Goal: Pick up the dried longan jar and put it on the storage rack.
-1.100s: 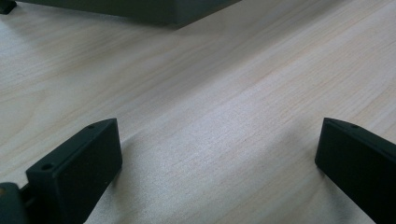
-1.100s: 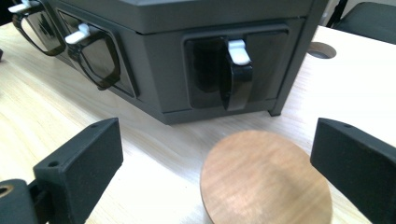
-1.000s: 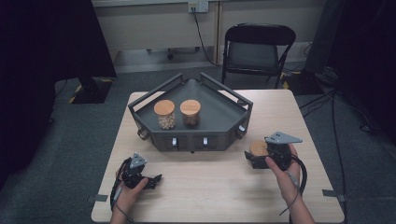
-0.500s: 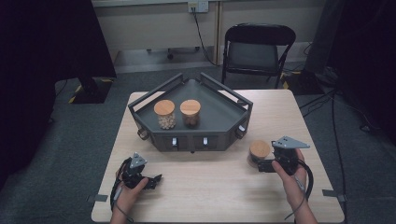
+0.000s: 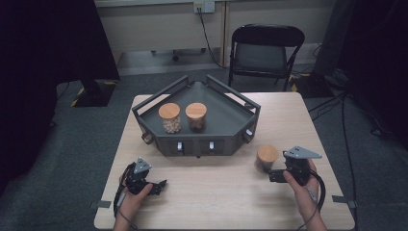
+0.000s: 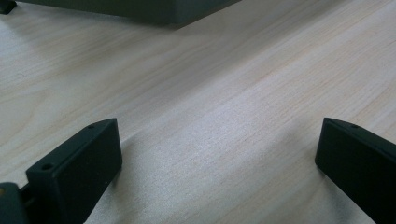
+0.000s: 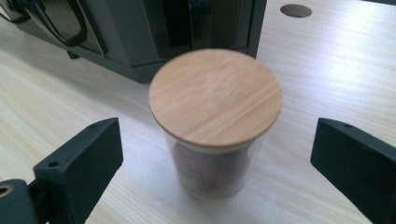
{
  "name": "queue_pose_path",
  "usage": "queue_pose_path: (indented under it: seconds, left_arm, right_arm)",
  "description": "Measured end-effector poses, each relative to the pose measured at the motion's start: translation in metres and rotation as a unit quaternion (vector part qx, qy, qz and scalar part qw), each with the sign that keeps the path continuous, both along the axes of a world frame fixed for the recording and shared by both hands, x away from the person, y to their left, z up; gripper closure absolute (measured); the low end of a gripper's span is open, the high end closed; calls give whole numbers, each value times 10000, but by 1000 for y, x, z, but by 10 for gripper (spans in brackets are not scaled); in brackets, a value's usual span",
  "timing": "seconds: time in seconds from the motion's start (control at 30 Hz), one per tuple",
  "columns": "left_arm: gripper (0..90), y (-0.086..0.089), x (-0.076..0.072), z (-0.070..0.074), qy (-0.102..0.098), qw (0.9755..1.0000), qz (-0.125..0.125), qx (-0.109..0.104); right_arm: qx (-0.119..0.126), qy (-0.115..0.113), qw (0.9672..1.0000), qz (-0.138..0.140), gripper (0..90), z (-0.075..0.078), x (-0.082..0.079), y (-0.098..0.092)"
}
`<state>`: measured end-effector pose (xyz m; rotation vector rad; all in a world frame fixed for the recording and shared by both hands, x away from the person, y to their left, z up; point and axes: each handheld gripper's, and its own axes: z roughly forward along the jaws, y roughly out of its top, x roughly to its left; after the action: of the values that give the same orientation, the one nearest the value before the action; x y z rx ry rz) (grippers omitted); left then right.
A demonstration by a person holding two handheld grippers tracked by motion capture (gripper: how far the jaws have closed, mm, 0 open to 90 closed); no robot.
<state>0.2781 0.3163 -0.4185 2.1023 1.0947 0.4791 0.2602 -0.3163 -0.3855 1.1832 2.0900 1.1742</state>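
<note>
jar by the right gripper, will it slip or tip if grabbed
The jar has clear, smooth walls, so it is probably slippery and breakable. It stands taller than wide, so a high push may tip it. Its wooden lid might lift off.

Jar (image 7: 212, 154) clear, lid tan wood; tray (image 5: 226, 120) dark grey; table (image 5: 231, 202) pale wood-grain.

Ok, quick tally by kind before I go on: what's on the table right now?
Glass jars with wooden lids: 3 — two in the tray, one on the table between the open jaws of the right gripper
Dark grey tray: 1
Handheld grippers: 2 — left gripper, right gripper
Total: 6
</note>
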Motion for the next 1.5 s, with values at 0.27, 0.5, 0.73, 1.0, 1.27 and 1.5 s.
queue_pose_path:
  seconds: [0.27, 0.5, 0.73, 1.0, 1.27, 1.5]
  left_arm:
    - [1, 0, 0, 0, 0, 10000, -1, 0]
    - [1, 0, 0, 0, 0, 10000, -1, 1]
    - [1, 0, 0, 0, -1, 10000, 0, 0]
    - [1, 0, 0, 0, 0, 10000, -1, 0]
    - [1, 0, 0, 0, 0, 10000, 0, -1]
    - [1, 0, 0, 0, -1, 10000, 1, -1]
  right_arm:
    - [-2, 77, 10000, -17, 17, -8, -1, -3]
    - [-94, 138, 9999, -6, 17, -11, -2, -3]
    - [-167, 249, 9995, -4, 18, -16, 0, -3]
    - [-179, 372, 9991, 26, 19, -21, 3, -4]
    - [-360, 508, 9981, 17, 19, -22, 5, 0]
    - [-378, 582, 9976, 46, 19, -24, 8, 1]
